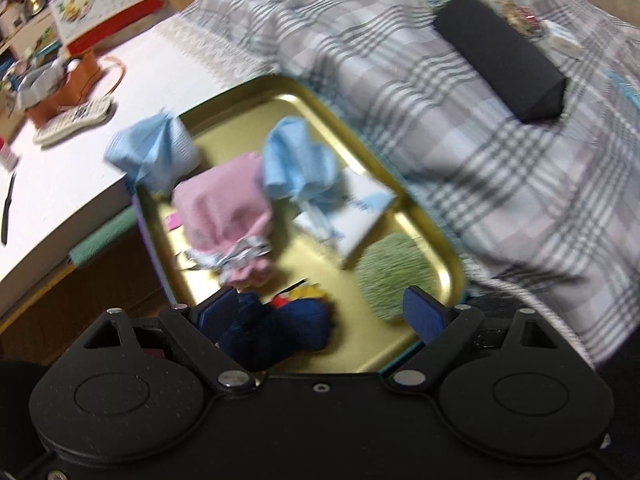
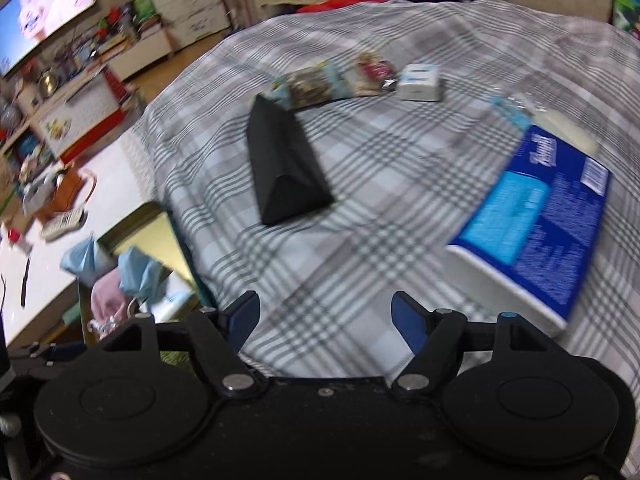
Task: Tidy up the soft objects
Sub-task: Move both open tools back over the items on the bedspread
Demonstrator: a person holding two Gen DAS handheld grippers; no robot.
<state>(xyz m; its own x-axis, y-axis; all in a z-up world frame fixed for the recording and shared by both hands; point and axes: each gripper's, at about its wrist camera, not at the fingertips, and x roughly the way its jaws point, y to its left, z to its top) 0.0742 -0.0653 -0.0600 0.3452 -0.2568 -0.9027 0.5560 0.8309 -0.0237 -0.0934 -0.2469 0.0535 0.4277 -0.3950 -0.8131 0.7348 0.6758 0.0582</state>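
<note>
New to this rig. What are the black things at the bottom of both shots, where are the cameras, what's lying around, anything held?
No robot arm here: a person carries a two-finger gripper in each hand, with a fisheye camera on each looking forward along the fingers. The left gripper hangs open over a gold tin tray holding a pink pouch, blue cloths, a green ball and a dark blue bundle. The right gripper is open and empty over a plaid blanket with a black triangular case and a blue packet.
</note>
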